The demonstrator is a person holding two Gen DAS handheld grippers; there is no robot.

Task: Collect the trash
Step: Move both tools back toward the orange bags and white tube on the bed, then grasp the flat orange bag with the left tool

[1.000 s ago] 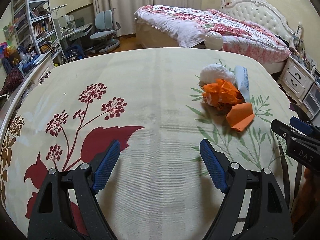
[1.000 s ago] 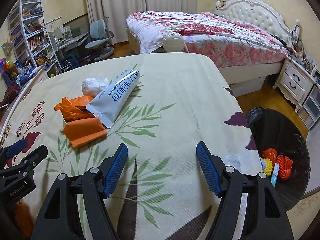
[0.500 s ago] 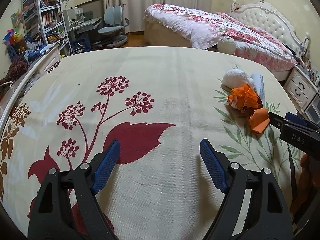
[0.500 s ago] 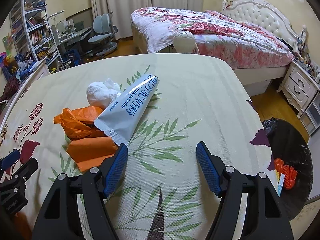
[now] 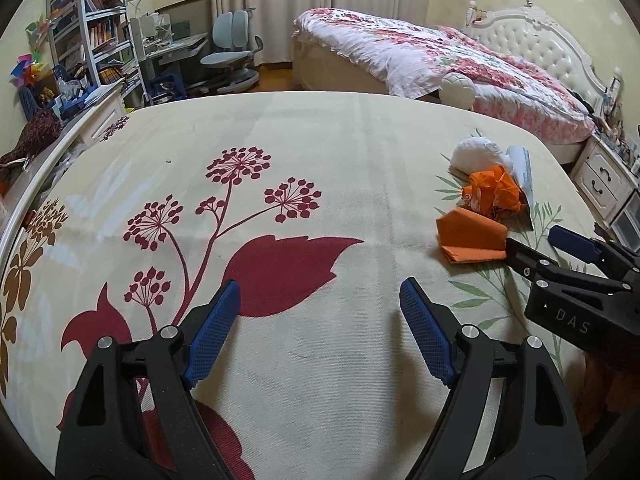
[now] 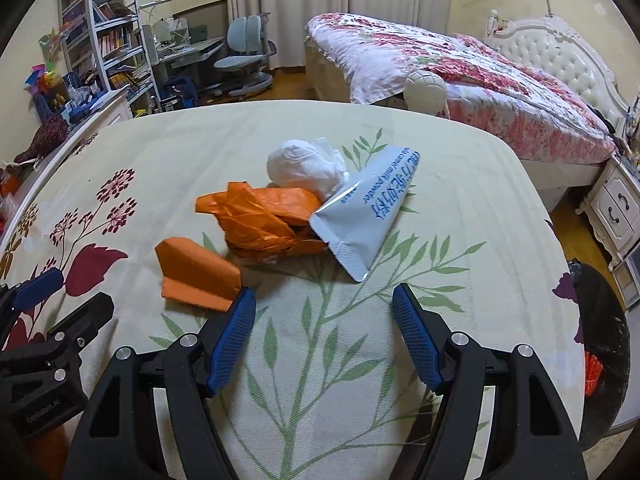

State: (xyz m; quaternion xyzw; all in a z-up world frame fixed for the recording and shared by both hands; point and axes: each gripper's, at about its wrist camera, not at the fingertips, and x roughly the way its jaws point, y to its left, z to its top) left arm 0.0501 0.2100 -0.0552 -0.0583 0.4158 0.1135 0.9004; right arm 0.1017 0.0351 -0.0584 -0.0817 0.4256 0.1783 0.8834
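Observation:
A heap of trash lies on the floral cloth: a folded orange paper [image 6: 198, 274], a crumpled orange wrapper [image 6: 260, 220], a white tissue ball [image 6: 304, 168] and a grey milk-powder pouch [image 6: 368, 212]. My right gripper [image 6: 324, 300] is open and empty, low over the cloth just short of the heap, its left fingertip beside the folded orange paper. My left gripper [image 5: 320, 292] is open and empty over the red flower print, well left of the heap. In the left wrist view the folded orange paper [image 5: 470, 238] and the right gripper [image 5: 548, 246] show at the right.
A black bin [image 6: 600, 344] with orange bits inside stands on the floor past the table's right edge. The left gripper [image 6: 52, 292] shows at lower left in the right wrist view. A bed [image 6: 460, 64], nightstand [image 6: 616, 204], desk chair [image 6: 244, 60] and bookshelf [image 6: 104, 40] stand beyond.
My right gripper has moved forward and left toward the trash heap, which now sits close in front of it. My left gripper has swung left, away from the heap. Both stay open.

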